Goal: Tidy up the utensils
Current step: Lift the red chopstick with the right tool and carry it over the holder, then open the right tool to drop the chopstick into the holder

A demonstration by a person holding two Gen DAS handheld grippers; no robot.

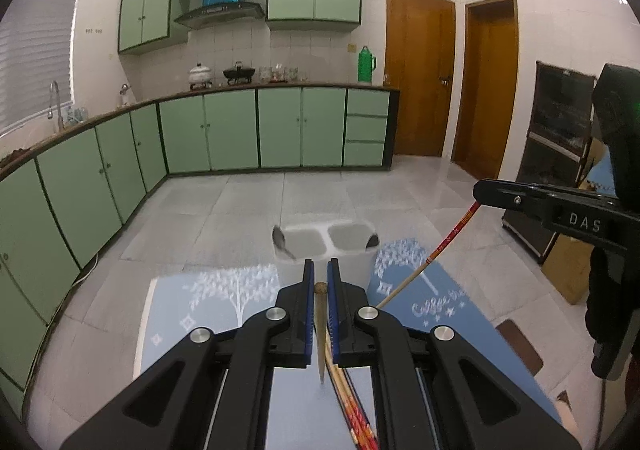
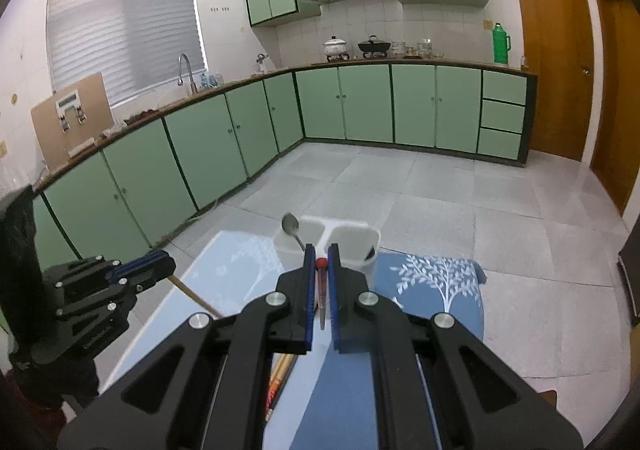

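Note:
My left gripper (image 1: 321,278) is shut on a plain wooden chopstick (image 1: 321,326), held end-on between the blue pads. My right gripper (image 2: 321,262) is shut on a red-patterned chopstick (image 2: 322,302); in the left wrist view it shows at the right (image 1: 486,194) with the chopstick (image 1: 440,248) slanting down. A white two-compartment utensil holder (image 1: 360,262) stands just beyond both grippers at the table's far end, also in the right wrist view (image 2: 352,238). A metal spoon (image 2: 292,228) leans in its left compartment. Several chopsticks (image 1: 354,406) lie on the table below my left gripper.
The table carries a blue cloth with white tree prints (image 2: 440,282). Its far edge is right behind the holder, with tiled floor (image 2: 440,194) beyond. Green kitchen cabinets (image 1: 240,130) line the far and left walls. Wooden doors (image 1: 420,78) are at the right.

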